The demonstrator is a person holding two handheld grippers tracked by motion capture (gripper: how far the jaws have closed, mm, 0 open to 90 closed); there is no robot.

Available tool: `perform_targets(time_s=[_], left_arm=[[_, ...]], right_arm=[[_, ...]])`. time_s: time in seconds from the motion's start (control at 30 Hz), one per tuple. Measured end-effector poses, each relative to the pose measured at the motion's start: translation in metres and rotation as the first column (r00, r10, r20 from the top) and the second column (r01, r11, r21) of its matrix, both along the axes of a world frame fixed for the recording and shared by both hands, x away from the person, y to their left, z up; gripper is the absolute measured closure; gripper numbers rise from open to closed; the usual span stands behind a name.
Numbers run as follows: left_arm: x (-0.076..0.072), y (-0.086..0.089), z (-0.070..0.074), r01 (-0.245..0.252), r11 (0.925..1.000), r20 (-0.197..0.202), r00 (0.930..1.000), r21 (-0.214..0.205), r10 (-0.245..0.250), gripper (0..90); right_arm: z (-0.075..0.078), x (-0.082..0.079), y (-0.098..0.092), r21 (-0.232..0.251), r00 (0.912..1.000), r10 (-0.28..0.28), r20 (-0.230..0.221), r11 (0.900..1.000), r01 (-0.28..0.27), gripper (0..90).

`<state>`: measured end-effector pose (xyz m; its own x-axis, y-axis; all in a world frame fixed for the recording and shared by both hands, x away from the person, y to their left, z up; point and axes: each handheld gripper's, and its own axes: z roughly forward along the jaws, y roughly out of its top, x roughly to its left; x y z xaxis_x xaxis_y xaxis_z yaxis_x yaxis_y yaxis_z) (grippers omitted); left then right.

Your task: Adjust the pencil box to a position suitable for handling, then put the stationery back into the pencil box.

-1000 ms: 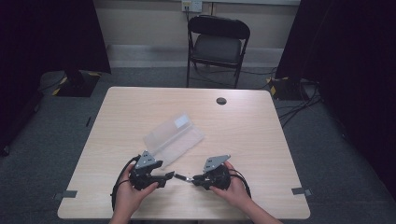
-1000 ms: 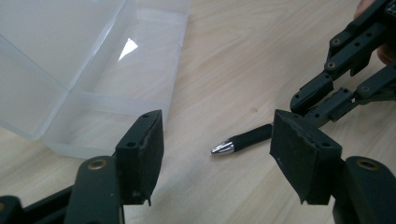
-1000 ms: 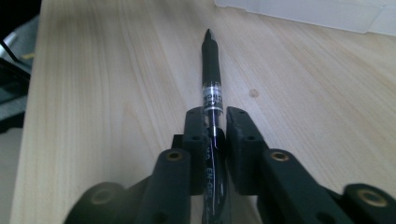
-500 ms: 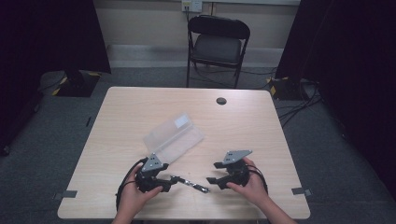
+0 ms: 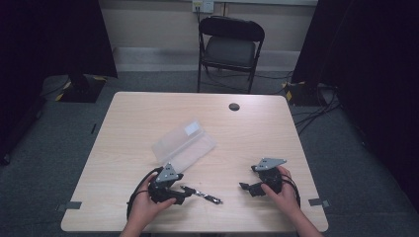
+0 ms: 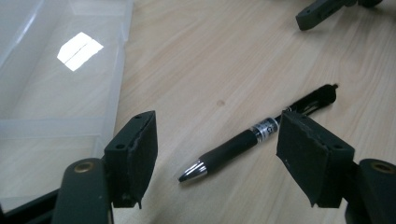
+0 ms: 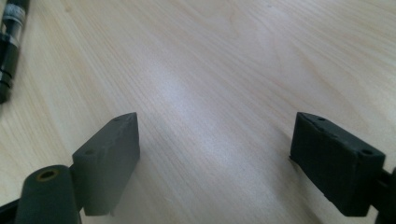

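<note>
Resting on the table [image 5: 148,113], a black pen [image 6: 254,135] lies between my left gripper's [image 6: 215,154] spread jaws, beside the clear case [image 5: 184,143]; my right gripper [image 7: 215,161] gapes, empty

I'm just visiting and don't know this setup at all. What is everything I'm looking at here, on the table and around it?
Table: one, light wood, centre of the room on grey carpet.
Clear plastic box: one, see-through, lying open on the table's middle-left.
Pen: one, black with a silver tip, lying on the table near its front edge, in front of the left gripper.
Round cap: one, black, set in the table top near the far edge.
Folding chair: one, black, behind the table.
Curtains: dark, at both sides.
Left gripper: one, black, jaws open, either side of the pen.
Right gripper: one, black, jaws open over bare table.
Hands: two, one holding each gripper.
</note>
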<state>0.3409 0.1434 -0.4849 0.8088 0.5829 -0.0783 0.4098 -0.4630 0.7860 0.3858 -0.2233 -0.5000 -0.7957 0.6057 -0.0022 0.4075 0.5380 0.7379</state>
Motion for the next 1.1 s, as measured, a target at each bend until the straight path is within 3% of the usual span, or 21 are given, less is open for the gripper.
perform_targets(time_s=[0.37,0.43,0.47,0.83,0.9,1.0,1.1], left_arm=[[0.003,-0.003,-0.001,0.004,0.9992,-0.006,1.0000,-0.040,-0.005,29.4],[0.003,-0.004,-0.001,0.012,0.9998,-0.005,0.9999,-0.017,-0.012,29.4],[0.004,-0.005,-0.003,0.016,0.9995,0.000,0.9999,-0.028,-0.016,29.4],[0.005,-0.008,-0.013,0.036,0.9993,-0.008,0.9993,0.004,-0.036,30.3],[0.005,-0.009,-0.014,0.043,0.9987,-0.016,0.9989,0.027,-0.043,32.8],[0.004,-0.011,-0.015,0.052,0.9982,-0.008,0.9986,0.031,-0.052,34.8],[0.003,-0.011,-0.015,0.058,0.9967,0.024,0.9979,0.056,-0.060,43.4]], right_arm=[[0.000,-0.001,0.001,-0.004,1.0000,-0.003,0.001,1.0000,0.003,14.3],[0.000,-0.001,0.001,-0.004,1.0000,-0.002,0.001,1.0000,0.002,14.4],[0.000,-0.001,0.001,-0.004,1.0000,-0.002,0.002,1.0000,0.002,14.3],[0.000,-0.001,0.001,-0.004,1.0000,-0.002,0.001,1.0000,0.002,14.4],[0.000,-0.001,0.001,-0.004,1.0000,-0.002,0.001,1.0000,0.002,14.4],[0.000,-0.001,0.001,-0.004,1.0000,-0.002,0.001,1.0000,0.002,14.3],[0.000,-0.001,0.001,-0.004,1.0000,-0.002,0.001,1.0000,0.002,14.4]])
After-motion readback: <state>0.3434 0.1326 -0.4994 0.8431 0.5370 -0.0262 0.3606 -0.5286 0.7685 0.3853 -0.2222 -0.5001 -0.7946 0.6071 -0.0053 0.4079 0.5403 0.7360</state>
